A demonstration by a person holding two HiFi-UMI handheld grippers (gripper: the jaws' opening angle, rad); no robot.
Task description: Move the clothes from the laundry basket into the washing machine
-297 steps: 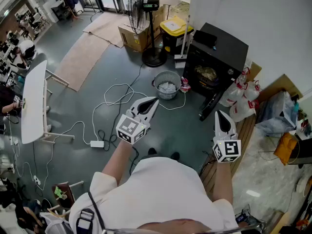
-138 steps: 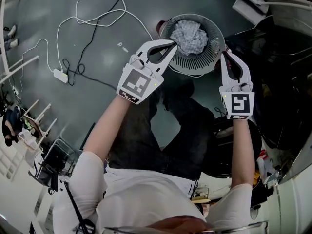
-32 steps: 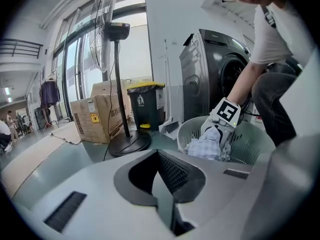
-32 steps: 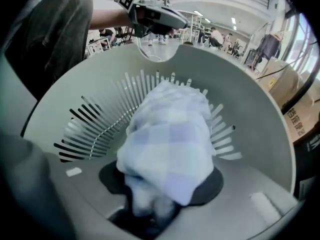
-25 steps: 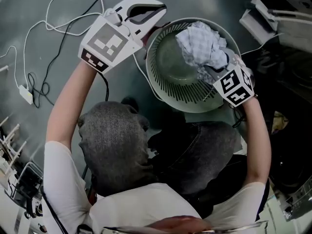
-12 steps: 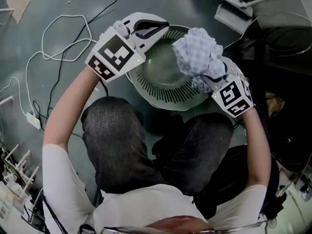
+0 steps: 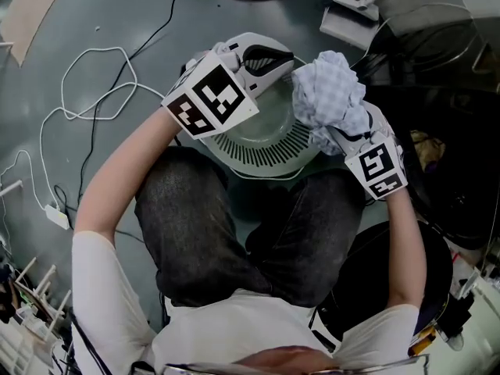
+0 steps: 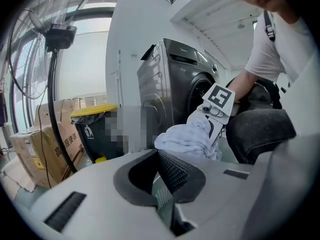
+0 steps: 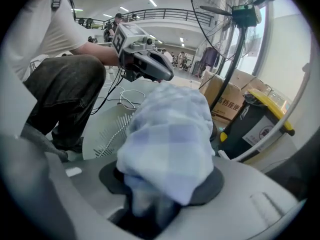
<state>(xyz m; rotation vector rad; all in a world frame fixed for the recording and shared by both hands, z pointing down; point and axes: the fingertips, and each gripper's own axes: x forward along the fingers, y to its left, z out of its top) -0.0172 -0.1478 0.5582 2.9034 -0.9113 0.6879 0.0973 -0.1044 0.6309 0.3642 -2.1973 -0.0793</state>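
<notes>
Dark Chinese characters run down the cardboard box [image 8: 45, 149] at the far left, not clearly legible. The yellow-lidded bin [image 8: 95, 134] beside it carries a white pictogram label, its print too small to read.

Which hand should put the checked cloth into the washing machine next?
Right: the right gripper holds the checked cloth in its jaws above the basket, nearest the washing machine. The left gripper holds nothing.

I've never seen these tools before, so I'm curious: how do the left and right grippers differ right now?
The right gripper grips a bunched checked cloth; the left gripper is shut and empty. The left gripper is over the laundry basket, the right gripper at its right edge. Both carry black-and-white marker cubes.
</notes>
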